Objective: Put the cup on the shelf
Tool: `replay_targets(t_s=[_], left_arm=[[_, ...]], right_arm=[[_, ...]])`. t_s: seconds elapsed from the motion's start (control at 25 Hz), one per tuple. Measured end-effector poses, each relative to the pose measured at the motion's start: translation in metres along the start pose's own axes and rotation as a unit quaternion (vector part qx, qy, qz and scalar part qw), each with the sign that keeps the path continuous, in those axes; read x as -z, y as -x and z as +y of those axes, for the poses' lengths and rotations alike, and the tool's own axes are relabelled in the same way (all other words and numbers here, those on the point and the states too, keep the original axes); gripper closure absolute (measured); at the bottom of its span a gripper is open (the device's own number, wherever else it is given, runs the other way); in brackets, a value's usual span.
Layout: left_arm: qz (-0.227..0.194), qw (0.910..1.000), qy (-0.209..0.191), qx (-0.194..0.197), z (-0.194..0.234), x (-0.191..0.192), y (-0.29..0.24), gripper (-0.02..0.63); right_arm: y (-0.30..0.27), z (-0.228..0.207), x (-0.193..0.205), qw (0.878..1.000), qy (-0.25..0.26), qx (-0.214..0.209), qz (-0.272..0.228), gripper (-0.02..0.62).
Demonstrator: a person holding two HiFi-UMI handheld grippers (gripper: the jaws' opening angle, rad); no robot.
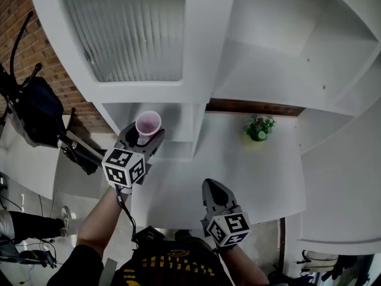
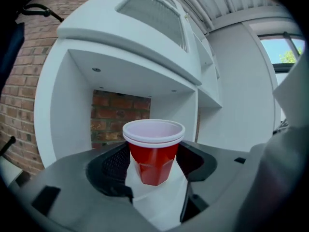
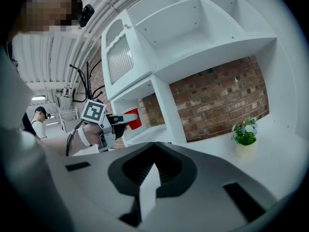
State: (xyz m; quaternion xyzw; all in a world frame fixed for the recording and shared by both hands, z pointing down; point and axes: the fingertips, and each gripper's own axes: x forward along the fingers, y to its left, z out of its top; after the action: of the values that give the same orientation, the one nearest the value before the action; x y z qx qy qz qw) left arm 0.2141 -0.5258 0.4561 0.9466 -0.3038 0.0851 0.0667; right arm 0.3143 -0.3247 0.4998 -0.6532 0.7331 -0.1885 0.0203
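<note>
A red cup (image 2: 153, 161) with a white inside and rim stands upright between the jaws of my left gripper (image 2: 154, 166), which is shut on it. In the head view the cup (image 1: 148, 124) is held at the mouth of the low left shelf compartment (image 1: 178, 121) of the white shelf unit. The right gripper view shows the cup (image 3: 133, 118) and the left gripper (image 3: 116, 121) at that same opening. My right gripper (image 1: 214, 190) hangs lower over the white counter, shut with nothing in it; its jaws meet in the right gripper view (image 3: 153, 170).
A small potted plant (image 1: 259, 128) stands on the white counter (image 1: 238, 171) to the right of the compartment, against a brick wall (image 3: 217, 100). A ribbed-glass cabinet door (image 1: 128, 28) sits above the compartment. A dark bag and cables (image 1: 36, 109) are at the left.
</note>
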Motion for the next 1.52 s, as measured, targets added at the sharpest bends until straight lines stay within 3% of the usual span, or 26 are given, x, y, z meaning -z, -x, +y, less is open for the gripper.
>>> replay_targets(t_s=[0.36,0.76,1.52], left_arm=[[0.036,0.999,-0.012,-0.024,0.007,0.026,-0.05,0.308],[0.088,0.9935,-0.013,-0.07,0.03,0.051,-0.071,0.308],[0.102,0.992,0.009,-0.074,0.034,0.058,-0.069,0.287]], right_arm=[[-0.007,-0.034,0.0,1.0,-0.014,0.002,0.009,0.603],[-0.016,-0.049,0.001,1.0,-0.023,0.006,0.016,0.603],[-0.018,-0.047,-0.001,1.0,-0.028,0.006,0.008,0.603]])
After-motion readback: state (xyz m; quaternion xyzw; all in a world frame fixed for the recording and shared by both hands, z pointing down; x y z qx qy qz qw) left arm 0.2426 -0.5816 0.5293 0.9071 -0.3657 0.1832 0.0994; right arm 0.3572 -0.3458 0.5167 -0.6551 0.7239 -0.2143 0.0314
